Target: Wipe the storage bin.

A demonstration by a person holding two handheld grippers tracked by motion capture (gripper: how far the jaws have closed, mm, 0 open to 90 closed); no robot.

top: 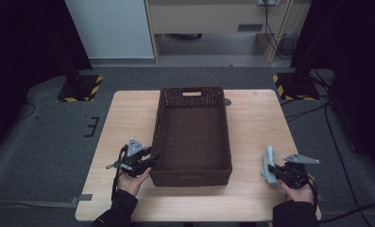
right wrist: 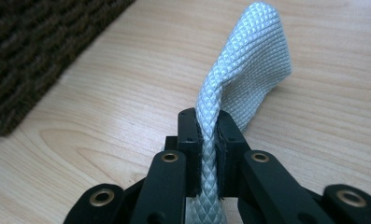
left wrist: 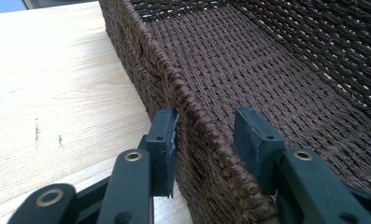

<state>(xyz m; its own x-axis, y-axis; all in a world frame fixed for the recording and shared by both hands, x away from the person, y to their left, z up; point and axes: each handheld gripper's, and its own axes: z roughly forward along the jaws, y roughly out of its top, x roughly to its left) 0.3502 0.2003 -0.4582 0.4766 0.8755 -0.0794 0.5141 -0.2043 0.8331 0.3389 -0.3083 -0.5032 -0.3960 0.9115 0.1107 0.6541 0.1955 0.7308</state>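
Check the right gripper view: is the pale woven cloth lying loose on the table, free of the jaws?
No: the right gripper has its jaws shut on a fold of the pale woven cloth, which rises from between them above the wooden table.

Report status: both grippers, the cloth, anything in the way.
Left gripper open astride basket rim. Right gripper shut on cloth, beside basket. Nothing between.

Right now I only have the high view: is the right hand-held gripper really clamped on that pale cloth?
Observer: Yes. The right hand-held gripper pinches a fold of the cloth between its pads.
Operator: And the left one at the basket?
Observer: The left hand-held gripper straddles the basket rim, open. Its outer pad is against the wall and its inner pad is apart from it.
Operator: What is the cloth's surface like?
Observer: White, with a diamond weave.
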